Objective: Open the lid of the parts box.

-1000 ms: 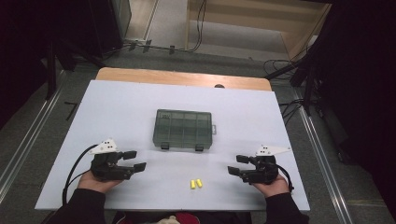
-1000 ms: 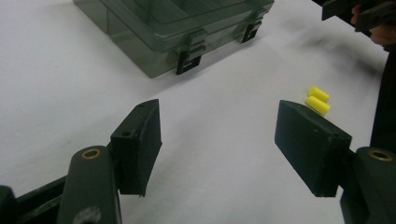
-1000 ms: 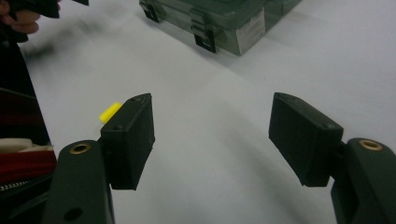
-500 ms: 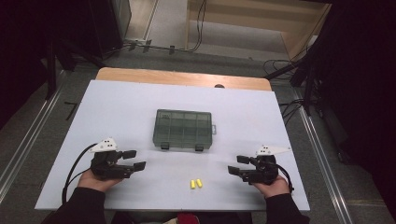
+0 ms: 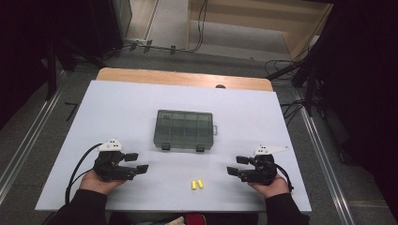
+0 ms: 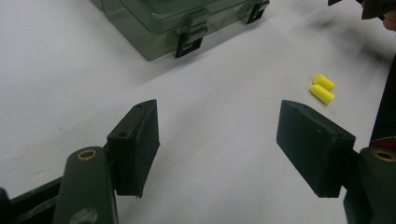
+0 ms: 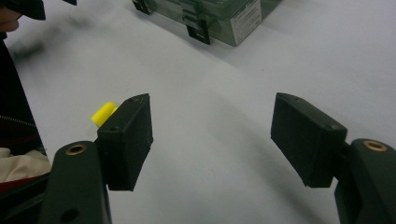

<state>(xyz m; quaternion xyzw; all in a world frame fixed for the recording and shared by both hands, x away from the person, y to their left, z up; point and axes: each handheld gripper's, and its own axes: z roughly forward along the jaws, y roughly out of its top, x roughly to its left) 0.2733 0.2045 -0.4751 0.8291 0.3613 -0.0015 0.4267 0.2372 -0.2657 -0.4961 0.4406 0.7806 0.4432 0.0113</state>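
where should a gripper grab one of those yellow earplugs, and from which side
Judging by the pose, across its short round middle, from straight above. The two yellow earplugs lie flat side by side on the white table, apparently touching, so jaws would better straddle the pair's outer ends, or nudge one free first. Both the left gripper and the right gripper are open.

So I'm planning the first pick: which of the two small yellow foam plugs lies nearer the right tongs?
The right-hand yellow foam plug of the pair; its twin, the left yellow foam plug, lies on the side away from the right tongs.
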